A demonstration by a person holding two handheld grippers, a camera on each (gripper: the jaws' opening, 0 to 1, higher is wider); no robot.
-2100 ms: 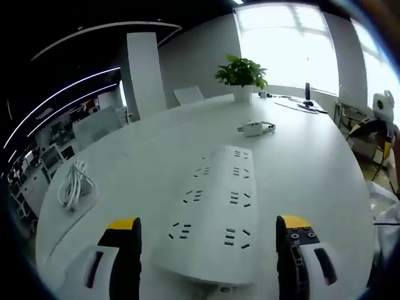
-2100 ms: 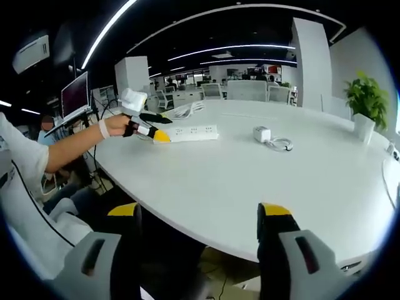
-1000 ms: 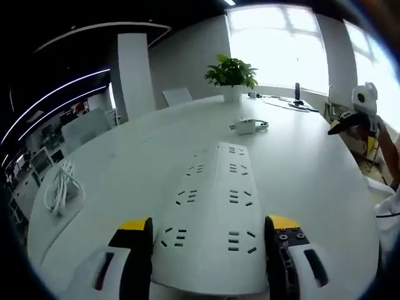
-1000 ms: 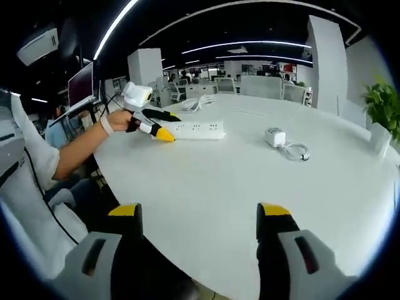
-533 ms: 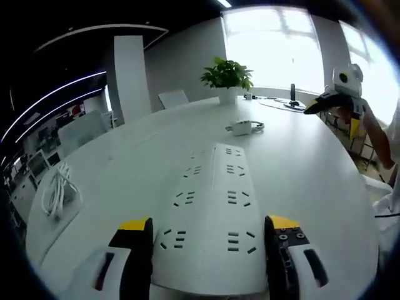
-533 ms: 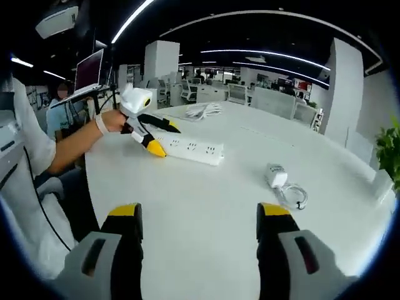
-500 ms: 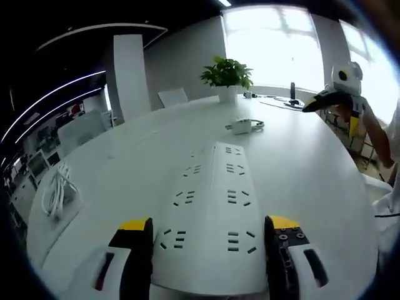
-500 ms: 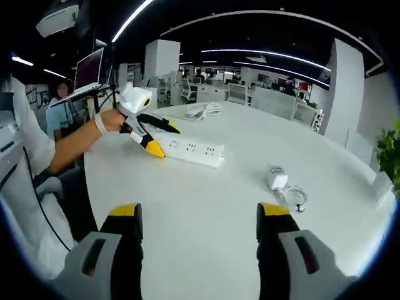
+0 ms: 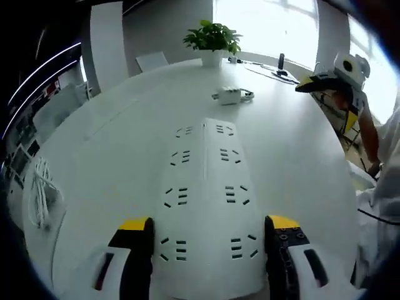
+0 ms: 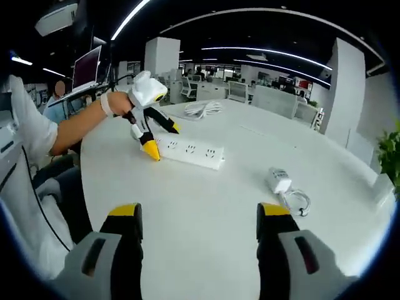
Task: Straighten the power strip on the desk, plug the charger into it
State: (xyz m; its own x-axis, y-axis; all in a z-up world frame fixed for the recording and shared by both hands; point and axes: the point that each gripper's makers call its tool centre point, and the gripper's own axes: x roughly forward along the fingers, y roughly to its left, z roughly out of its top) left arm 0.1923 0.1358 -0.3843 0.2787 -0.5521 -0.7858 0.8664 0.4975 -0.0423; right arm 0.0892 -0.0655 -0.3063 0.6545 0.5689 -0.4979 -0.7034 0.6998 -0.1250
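Here, left gripper (image 9: 205, 230) jaws open astride the power strip (image 9: 206, 206); right gripper (image 10: 198, 215) jaws open, empty.

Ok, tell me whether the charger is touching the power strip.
Apart. The right gripper view shows bare table between the charger and the power strip.

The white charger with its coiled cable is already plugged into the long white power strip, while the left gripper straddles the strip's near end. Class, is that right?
Not quite. The white charger with its coiled cable lies on the white round desk, apart from the long white power strip, not plugged in; the right gripper view shows the gap. The left gripper does straddle the strip's near end.
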